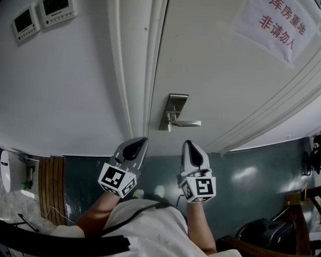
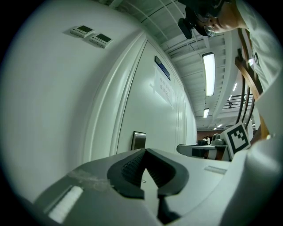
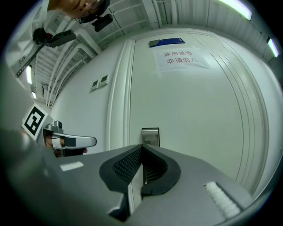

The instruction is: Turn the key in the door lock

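Note:
A white door (image 1: 225,75) carries a metal lock plate (image 1: 175,106) with a lever handle (image 1: 188,123) that points right. I cannot make out a key. Both grippers hover side by side just short of the door, below the lock. My left gripper (image 1: 139,143) is shut and holds nothing. My right gripper (image 1: 189,145) is also shut and empty. In the left gripper view the closed tips (image 2: 145,150) meet below the lock plate (image 2: 138,140). In the right gripper view the lock plate (image 3: 150,136) shows just above the closed tips (image 3: 142,146).
The moulded door frame (image 1: 135,75) runs left of the lock. Two wall control panels (image 1: 42,15) sit at the upper left. A paper notice with red characters (image 1: 281,25) hangs on the door. A dark floor (image 1: 251,180) lies below, with a wooden slat panel (image 1: 50,185) at the left.

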Action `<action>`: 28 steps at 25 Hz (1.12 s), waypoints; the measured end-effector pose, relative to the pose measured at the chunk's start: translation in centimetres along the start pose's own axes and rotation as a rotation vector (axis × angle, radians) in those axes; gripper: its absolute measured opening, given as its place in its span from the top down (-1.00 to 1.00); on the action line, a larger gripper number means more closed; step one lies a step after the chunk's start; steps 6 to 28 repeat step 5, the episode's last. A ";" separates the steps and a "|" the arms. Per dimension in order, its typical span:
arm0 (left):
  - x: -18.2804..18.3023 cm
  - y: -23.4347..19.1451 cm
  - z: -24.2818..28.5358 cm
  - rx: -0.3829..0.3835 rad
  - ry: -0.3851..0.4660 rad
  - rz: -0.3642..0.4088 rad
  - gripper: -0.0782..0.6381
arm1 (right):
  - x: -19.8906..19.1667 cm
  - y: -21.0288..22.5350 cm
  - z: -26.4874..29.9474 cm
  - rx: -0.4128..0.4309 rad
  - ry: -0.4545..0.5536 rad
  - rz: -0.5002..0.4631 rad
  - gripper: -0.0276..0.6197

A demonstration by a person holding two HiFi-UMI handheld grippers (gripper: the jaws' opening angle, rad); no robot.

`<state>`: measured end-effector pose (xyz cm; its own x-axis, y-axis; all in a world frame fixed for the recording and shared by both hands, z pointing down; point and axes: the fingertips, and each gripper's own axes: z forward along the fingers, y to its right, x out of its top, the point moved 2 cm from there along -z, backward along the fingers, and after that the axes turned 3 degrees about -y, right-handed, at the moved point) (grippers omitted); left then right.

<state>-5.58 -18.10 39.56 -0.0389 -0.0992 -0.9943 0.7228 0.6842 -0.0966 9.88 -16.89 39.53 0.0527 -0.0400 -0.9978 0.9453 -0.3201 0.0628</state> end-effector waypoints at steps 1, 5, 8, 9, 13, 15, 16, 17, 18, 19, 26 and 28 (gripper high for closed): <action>0.0 -0.1 -0.2 -0.003 0.000 -0.001 0.77 | -0.1 -0.2 0.0 -0.001 -0.003 -0.002 0.89; -0.3 -0.6 -1.0 -0.008 -0.002 -0.008 0.77 | -0.5 -1.2 0.1 -0.004 -0.016 -0.014 0.89; -0.3 -0.6 -1.0 -0.008 -0.002 -0.008 0.77 | -0.5 -1.2 0.1 -0.004 -0.016 -0.014 0.89; -0.3 -0.6 -1.0 -0.008 -0.002 -0.008 0.77 | -0.5 -1.2 0.1 -0.004 -0.016 -0.014 0.89; -0.3 -0.6 -1.0 -0.008 -0.002 -0.008 0.77 | -0.5 -1.2 0.1 -0.004 -0.016 -0.014 0.89; -0.3 -0.6 -1.0 -0.008 -0.002 -0.008 0.77 | -0.5 -1.2 0.1 -0.004 -0.016 -0.014 0.89; -0.3 -0.6 -1.0 -0.008 -0.002 -0.008 0.77 | -0.5 -1.2 0.1 -0.004 -0.016 -0.014 0.89; -0.3 -0.6 -1.0 -0.008 -0.002 -0.008 0.77 | -0.5 -1.2 0.1 -0.004 -0.016 -0.014 0.89; -0.3 -0.6 -1.0 -0.008 -0.002 -0.008 0.77 | -0.5 -1.2 0.1 -0.004 -0.016 -0.014 0.89; -0.3 -0.6 -1.0 -0.008 -0.002 -0.008 0.77 | -0.5 -1.2 0.1 -0.004 -0.016 -0.014 0.89; -0.3 -0.6 -1.0 -0.008 -0.002 -0.008 0.77 | -0.5 -1.2 0.1 -0.004 -0.016 -0.014 0.89; -0.3 -0.6 -1.0 -0.008 -0.002 -0.008 0.77 | -0.5 -1.2 0.1 -0.004 -0.016 -0.014 0.89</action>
